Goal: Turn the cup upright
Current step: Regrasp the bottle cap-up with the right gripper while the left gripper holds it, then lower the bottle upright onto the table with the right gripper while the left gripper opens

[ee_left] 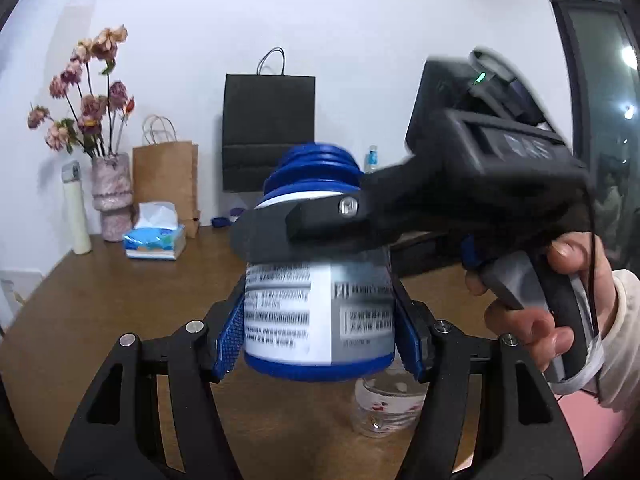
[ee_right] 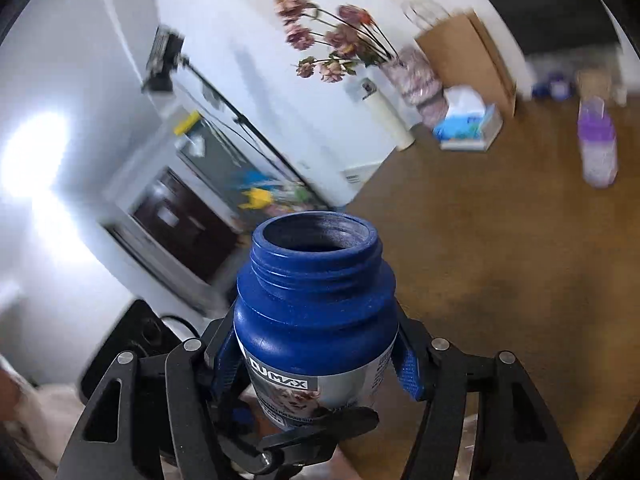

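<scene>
The cup is a blue plastic jar (ee_left: 320,312) with a white and grey label, lifted above the brown table (ee_left: 120,300) with its threaded mouth pointing up. My left gripper (ee_left: 320,340) is shut on its lower body, a blue pad pressed against each side. In the right wrist view the jar (ee_right: 316,308) shows its open, empty mouth, and my right gripper (ee_right: 316,364) is shut on its labelled body. One black finger of the right gripper (ee_left: 320,220) crosses the jar's shoulder, with a hand (ee_left: 540,320) on the handle. A left gripper finger (ee_right: 320,428) lies across the label.
A clear plastic jar (ee_left: 384,404) stands on the table right under the blue jar. At the back are a vase of dried flowers (ee_left: 110,196), a tissue box (ee_left: 154,240), a cream flask (ee_left: 76,212), a brown bag (ee_left: 166,184) and a black bag (ee_left: 268,132). A purple bottle (ee_right: 596,144) stands further off.
</scene>
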